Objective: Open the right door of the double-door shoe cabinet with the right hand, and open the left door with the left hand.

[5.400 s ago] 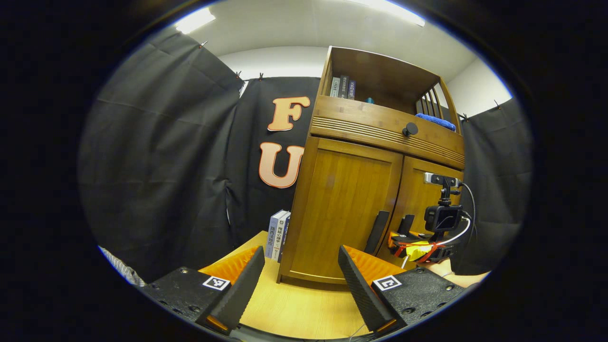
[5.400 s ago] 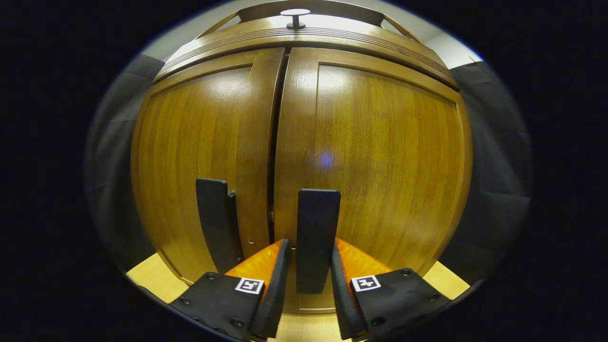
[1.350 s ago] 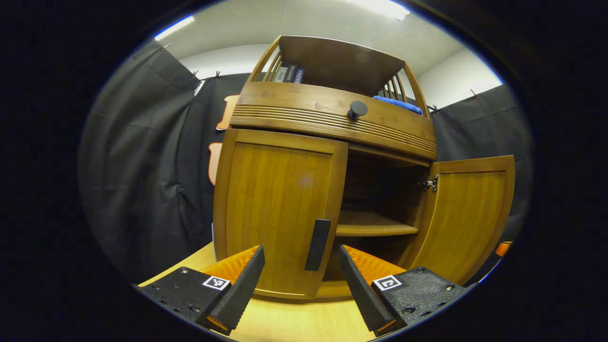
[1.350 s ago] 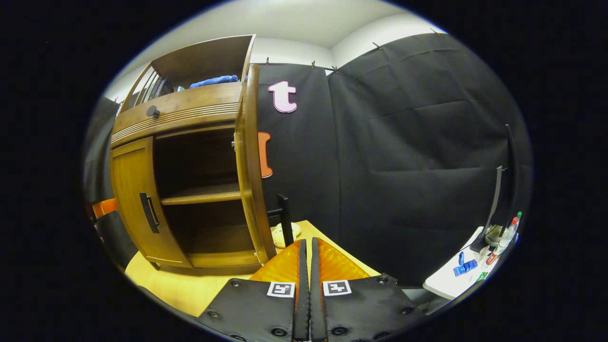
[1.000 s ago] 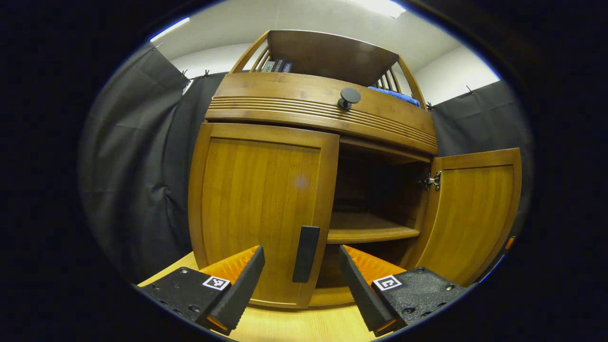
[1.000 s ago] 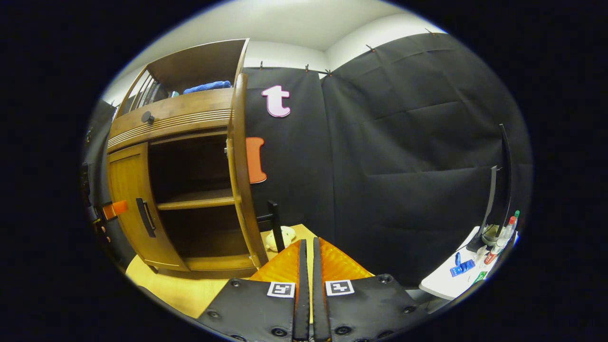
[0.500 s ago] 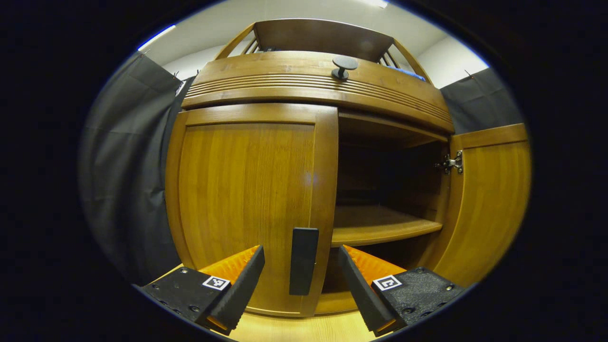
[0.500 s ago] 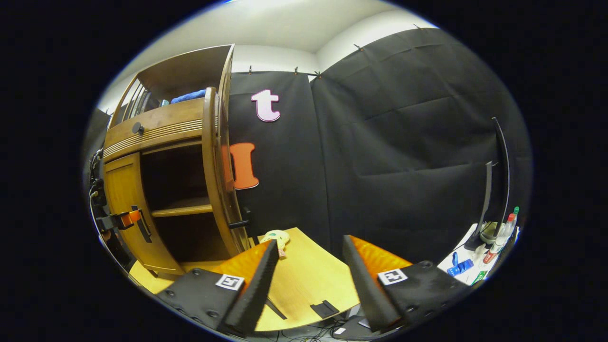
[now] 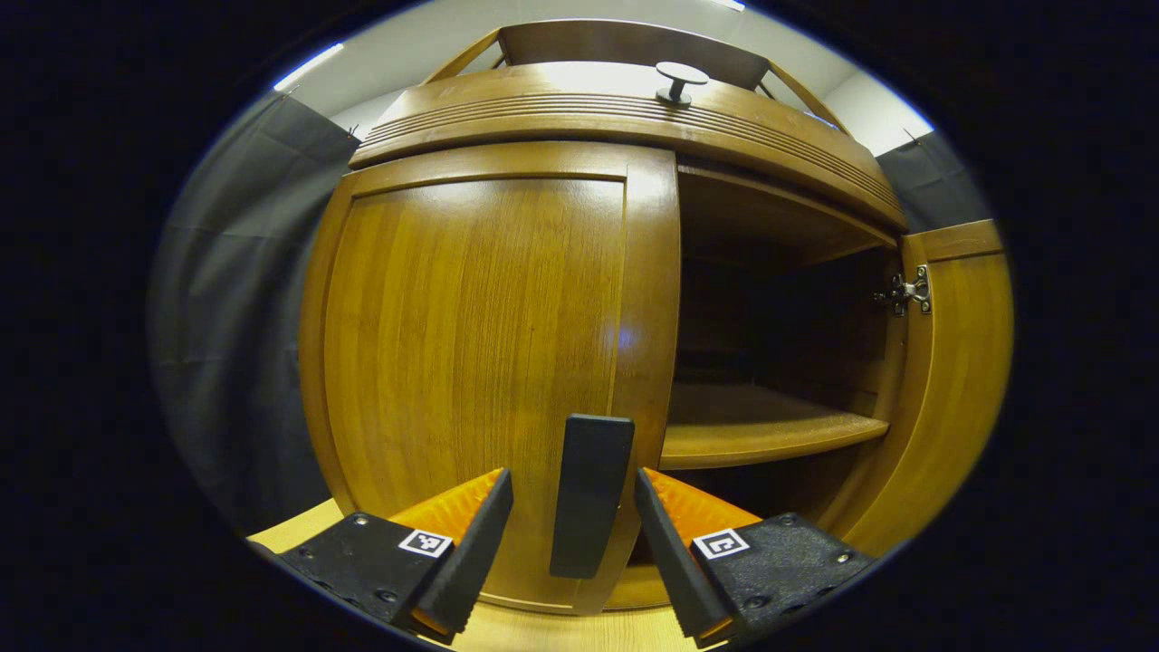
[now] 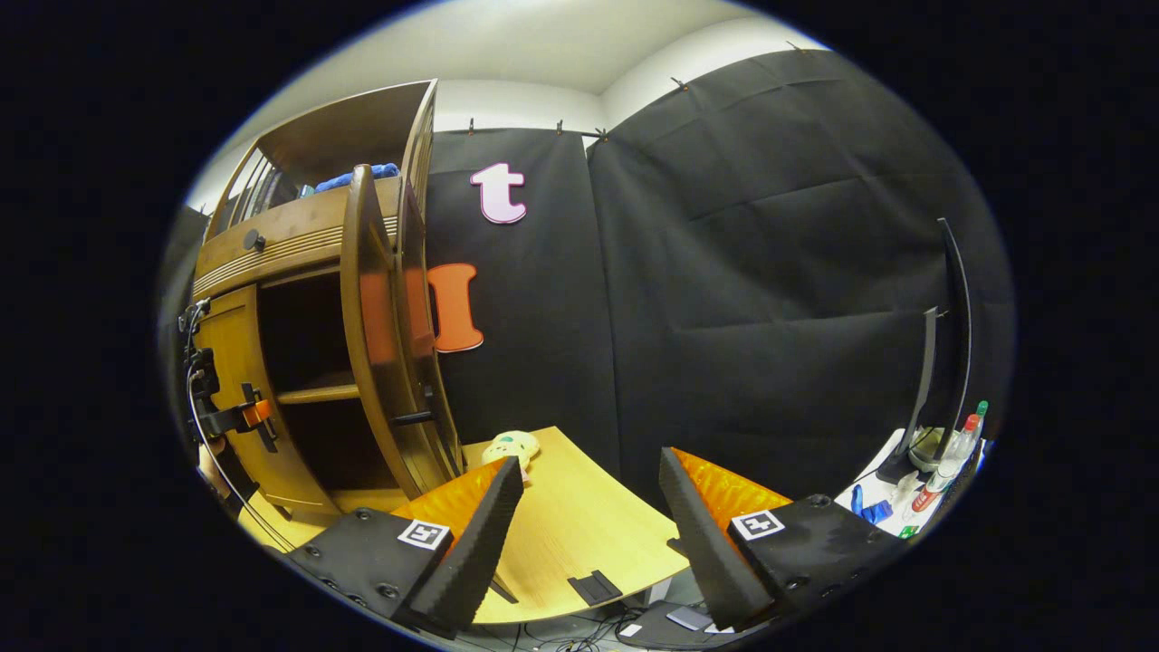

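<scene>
left door [image 9: 471, 362] sitting closed, its black handle [image 9: 589, 493] standing between the spread fingers of the left gripper [image 9: 566, 543] | closing squarely on the handle, then swinging outward on the hinge arc is advisable | right door [image 10: 376, 335] standing open | right gripper [image 10: 589, 534] spread wide, holding nothing, well apart from cabinet [image 10: 272, 244]

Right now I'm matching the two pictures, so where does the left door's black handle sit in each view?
Left gripper view: left door handle stands low at centre, between the open left gripper fingers.
Right gripper view: it appears small at the far left edge, with the left gripper at it.
Shared landmark: the round black drawer knob above the doors.
</scene>
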Demonstrator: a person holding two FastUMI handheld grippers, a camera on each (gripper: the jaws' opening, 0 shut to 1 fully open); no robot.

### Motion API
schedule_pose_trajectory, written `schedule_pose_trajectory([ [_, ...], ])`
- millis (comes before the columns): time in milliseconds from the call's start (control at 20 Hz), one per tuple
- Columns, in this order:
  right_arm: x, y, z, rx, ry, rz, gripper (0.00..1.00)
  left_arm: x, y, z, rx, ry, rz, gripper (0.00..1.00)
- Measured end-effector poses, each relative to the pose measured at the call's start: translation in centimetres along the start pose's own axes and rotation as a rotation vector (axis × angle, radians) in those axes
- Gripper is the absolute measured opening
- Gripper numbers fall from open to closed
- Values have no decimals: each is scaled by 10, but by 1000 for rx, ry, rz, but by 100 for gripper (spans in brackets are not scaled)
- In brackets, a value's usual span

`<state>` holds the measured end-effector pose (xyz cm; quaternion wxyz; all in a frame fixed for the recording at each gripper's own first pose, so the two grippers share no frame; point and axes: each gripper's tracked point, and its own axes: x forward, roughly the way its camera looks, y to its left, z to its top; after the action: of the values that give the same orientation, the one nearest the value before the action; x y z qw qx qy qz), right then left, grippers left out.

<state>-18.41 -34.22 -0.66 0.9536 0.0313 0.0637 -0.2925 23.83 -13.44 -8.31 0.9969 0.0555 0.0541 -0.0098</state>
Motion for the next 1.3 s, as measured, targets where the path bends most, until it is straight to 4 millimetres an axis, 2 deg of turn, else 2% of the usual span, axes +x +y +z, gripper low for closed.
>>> schedule_pose_trajectory([
  [50, 1, -1, 0, 0, 3, 4, 100, 0, 0, 1, 10, -6, 2, 75],
  [100, 3, -2, -1, 0, 5, 9, 94, -1, -1, 3, 20, -15, 2, 71],
  [150, 3, -2, -1, -1, 7, 13, 98, -3, -4, 4, 28, -22, 0, 65],
  [250, 6, -2, -1, 0, 13, 24, 98, -3, -8, 4, 39, -21, -5, 53],
  [300, 7, -1, -2, 0, 15, 32, 89, -4, -9, 4, 40, -18, -5, 47],
  [350, 7, 0, -2, -1, 15, 38, 98, -6, -8, 3, 44, -19, 6, 42],
  [400, 8, 0, -1, -5, 14, 46, 100, -6, -5, 2, 42, -20, 19, 36],
  [450, 8, 1, 0, -9, 11, 52, 98, -7, -5, 3, 30, -23, 18, 36],
  [650, 6, 3, 0, -22, 12, 80, 98, -8, -6, 2, 66, -37, 28, 34],
  [700, 6, 3, 1, -24, 13, 86, 98, -7, -6, 2, 76, -40, 35, 30],
  [850, 5, 5, 1, -23, 10, 109, 98, -9, -6, 3, 37, -31, 47, 28],
  [1000, 8, 5, -2, -8, 14, 125, 100, -7, -6, 0, 64, -13, 53, 19],
  [1050, 9, 5, -3, 1, 18, 130, 100, -8, -6, 1, 63, -10, 58, 19],
  [1100, 10, 6, -5, 11, 22, 134, 99, -8, -6, 0, 54, -4, 62, 13],
  [1300, 15, 11, -13, 39, 42, 151, 98, -9, -6, 0, 77, 4, 77, 14],
])
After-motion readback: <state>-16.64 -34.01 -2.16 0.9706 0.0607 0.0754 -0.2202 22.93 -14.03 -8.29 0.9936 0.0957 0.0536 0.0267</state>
